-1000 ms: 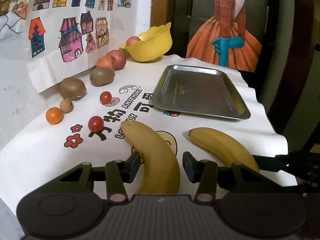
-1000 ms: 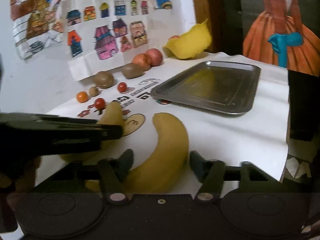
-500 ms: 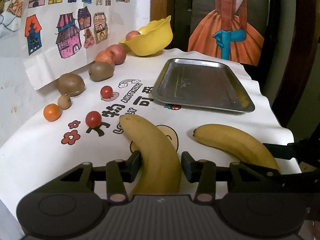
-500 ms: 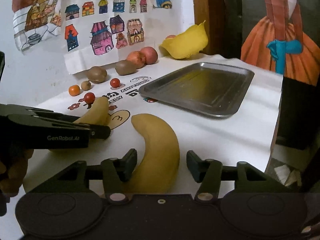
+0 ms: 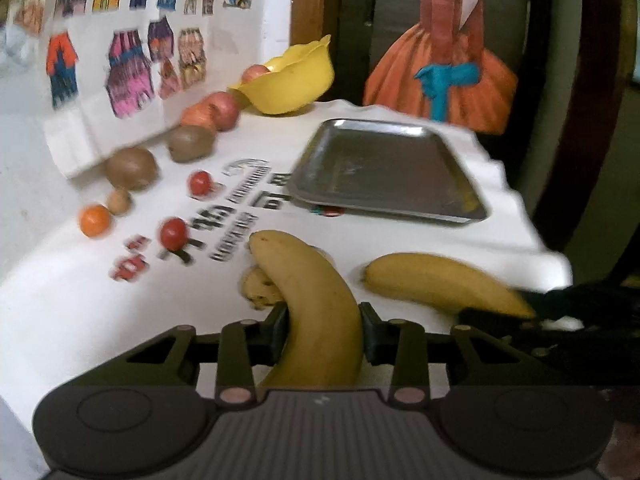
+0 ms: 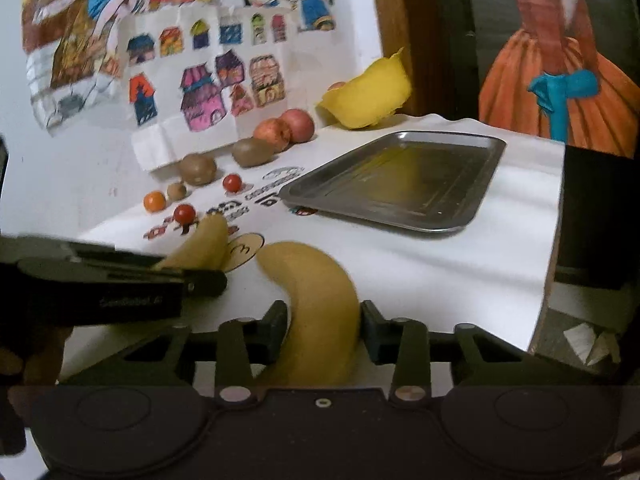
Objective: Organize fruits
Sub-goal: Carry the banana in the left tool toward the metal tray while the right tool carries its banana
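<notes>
Left wrist view shows the left gripper [image 5: 323,334] now clenched on the left banana [image 5: 316,304]; half a second ago its jaws stood slightly apart from the fruit. Right wrist view shows the same change: the right gripper [image 6: 323,332] has closed on the right banana [image 6: 320,312], pads touching both sides. Both bananas lie on the white cloth [image 6: 460,272], in front of the empty steel tray [image 6: 400,180]. The left view is motion-blurred, so the cloth's print is unreadable. Each banana's near end is hidden behind its gripper's body. The yellow bowl [image 5: 292,84] holds a fruit only partly visible; whether it holds more cannot be told.
</notes>
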### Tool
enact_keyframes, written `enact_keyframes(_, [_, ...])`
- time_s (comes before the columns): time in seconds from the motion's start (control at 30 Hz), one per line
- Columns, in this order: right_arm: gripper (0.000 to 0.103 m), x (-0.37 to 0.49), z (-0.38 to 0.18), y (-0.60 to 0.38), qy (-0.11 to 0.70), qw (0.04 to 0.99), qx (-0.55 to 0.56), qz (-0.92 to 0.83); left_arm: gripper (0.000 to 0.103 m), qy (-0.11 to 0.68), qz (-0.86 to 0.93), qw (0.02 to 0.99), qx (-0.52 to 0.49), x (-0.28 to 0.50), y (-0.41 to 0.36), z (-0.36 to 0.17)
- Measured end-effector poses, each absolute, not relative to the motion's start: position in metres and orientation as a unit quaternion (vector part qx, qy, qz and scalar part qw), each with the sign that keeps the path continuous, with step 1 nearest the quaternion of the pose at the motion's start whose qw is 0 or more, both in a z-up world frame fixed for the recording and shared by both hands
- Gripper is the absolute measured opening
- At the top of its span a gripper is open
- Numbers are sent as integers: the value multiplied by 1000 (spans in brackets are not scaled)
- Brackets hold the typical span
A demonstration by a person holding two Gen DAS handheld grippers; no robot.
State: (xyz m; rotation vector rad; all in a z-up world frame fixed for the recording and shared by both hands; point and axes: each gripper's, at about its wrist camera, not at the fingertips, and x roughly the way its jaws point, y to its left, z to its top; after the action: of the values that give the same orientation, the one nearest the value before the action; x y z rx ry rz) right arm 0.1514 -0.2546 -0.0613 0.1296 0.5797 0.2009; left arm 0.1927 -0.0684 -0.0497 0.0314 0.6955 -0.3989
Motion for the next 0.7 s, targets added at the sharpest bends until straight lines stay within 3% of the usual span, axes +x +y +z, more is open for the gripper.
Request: enact_keyframes(0.7, [39,164,-42,-293,242,957,121,102,38,297,-194,934,-49,228,-81,-19])
